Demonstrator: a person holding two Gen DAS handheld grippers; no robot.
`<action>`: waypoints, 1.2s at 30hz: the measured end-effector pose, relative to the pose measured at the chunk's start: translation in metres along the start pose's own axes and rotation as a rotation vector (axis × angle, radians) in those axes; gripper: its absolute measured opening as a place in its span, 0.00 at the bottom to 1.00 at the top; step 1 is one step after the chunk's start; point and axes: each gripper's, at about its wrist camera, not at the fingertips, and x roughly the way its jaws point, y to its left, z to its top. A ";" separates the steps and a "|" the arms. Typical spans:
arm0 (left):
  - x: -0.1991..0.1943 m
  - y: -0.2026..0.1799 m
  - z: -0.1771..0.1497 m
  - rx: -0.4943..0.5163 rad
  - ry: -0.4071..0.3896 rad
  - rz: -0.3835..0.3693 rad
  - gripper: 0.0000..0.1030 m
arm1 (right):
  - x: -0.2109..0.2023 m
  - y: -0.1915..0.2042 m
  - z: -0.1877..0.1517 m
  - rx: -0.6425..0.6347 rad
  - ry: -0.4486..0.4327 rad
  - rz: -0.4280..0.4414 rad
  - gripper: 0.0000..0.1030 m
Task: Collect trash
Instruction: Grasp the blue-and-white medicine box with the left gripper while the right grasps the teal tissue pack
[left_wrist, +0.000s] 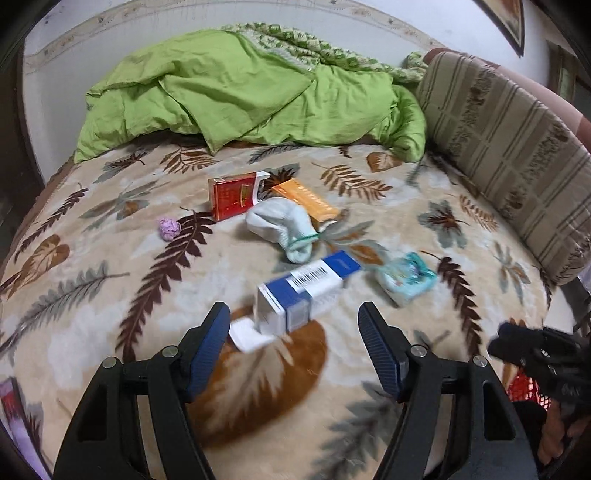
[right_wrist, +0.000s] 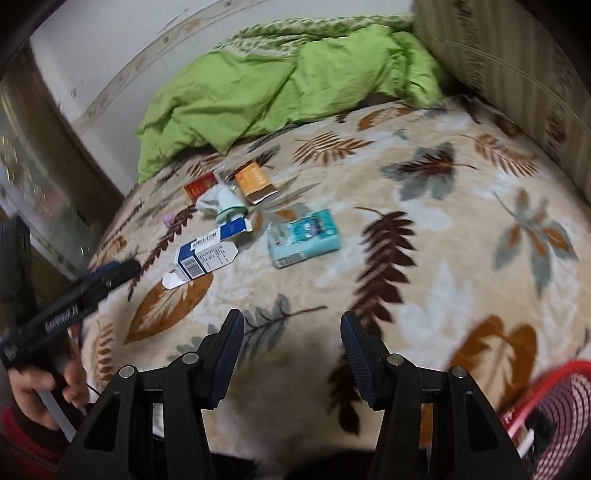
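Observation:
Trash lies on a leaf-patterned blanket (left_wrist: 110, 332): a blue-and-white carton (left_wrist: 306, 291) (right_wrist: 207, 254) with an open flap, a red box (left_wrist: 234, 195) (right_wrist: 201, 186), an orange box (left_wrist: 306, 199) (right_wrist: 255, 181), a crumpled pink ball (left_wrist: 168, 228) (right_wrist: 168, 219) and a teal tissue pack (left_wrist: 404, 277) (right_wrist: 304, 236). A white sock (left_wrist: 284, 229) (right_wrist: 221, 201) lies among them. My left gripper (left_wrist: 293, 315) is open, its tips on either side of the carton's near end without pressing it. My right gripper (right_wrist: 292, 319) is open above bare blanket, nothing between its fingers.
A red mesh basket (right_wrist: 554, 398) (left_wrist: 524, 387) sits at the near right edge. A green quilt (left_wrist: 240, 92) is heaped at the far end of the bed. A striped cushion (left_wrist: 509, 147) lines the right side. A hand (right_wrist: 40, 384) holds the left gripper.

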 end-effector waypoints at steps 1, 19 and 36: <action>0.012 0.007 0.007 -0.010 0.017 -0.016 0.69 | 0.003 0.000 0.000 0.005 0.007 0.014 0.56; 0.077 -0.020 0.002 0.052 0.181 -0.200 0.62 | 0.007 -0.033 -0.002 0.192 0.025 0.082 0.56; 0.064 -0.015 -0.010 -0.055 0.121 0.002 0.32 | 0.012 -0.033 0.001 0.196 0.051 0.083 0.56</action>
